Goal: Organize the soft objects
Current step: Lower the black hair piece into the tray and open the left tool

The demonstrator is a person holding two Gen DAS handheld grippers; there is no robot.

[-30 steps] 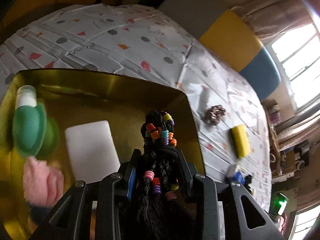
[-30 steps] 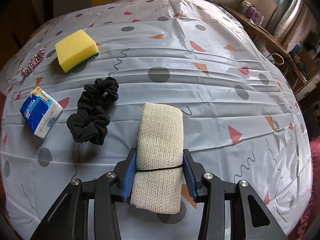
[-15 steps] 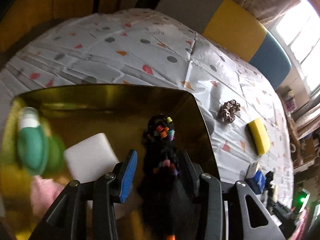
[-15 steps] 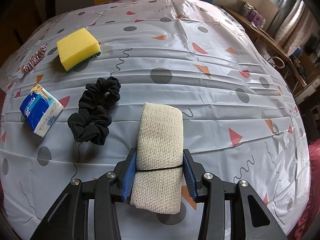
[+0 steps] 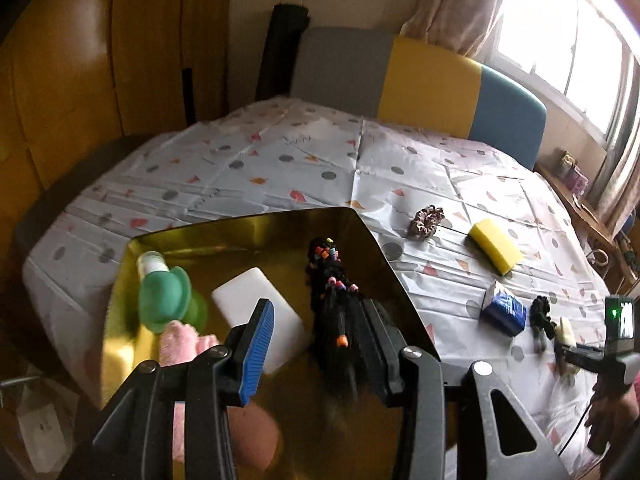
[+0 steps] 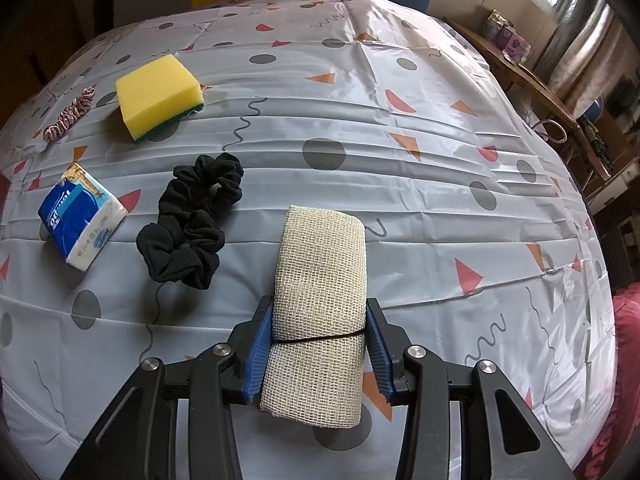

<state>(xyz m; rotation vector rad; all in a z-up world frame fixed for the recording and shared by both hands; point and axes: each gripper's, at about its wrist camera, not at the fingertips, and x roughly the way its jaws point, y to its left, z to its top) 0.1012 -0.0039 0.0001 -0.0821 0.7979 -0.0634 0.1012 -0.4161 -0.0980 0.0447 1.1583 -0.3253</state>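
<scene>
My left gripper is open above the gold tray. A black braided hairpiece with coloured beads lies in the tray beside my right finger, free of the jaws. The tray also holds a white sponge block, a green soft toy and a pink fluffy thing. My right gripper is shut on a rolled beige mesh cloth over the tablecloth. A black scrunchie, a yellow sponge, a blue tissue pack and a striped scrunchie lie to its left.
The patterned tablecloth covers the whole table. In the left wrist view, the striped scrunchie, yellow sponge and tissue pack lie right of the tray. A chair back stands behind the table; a wooden shelf is far right.
My left gripper opened, let go of the beaded hairpiece into the tray, then rose and drew back. My right gripper stayed shut on the mesh cloth and hardly moved.
</scene>
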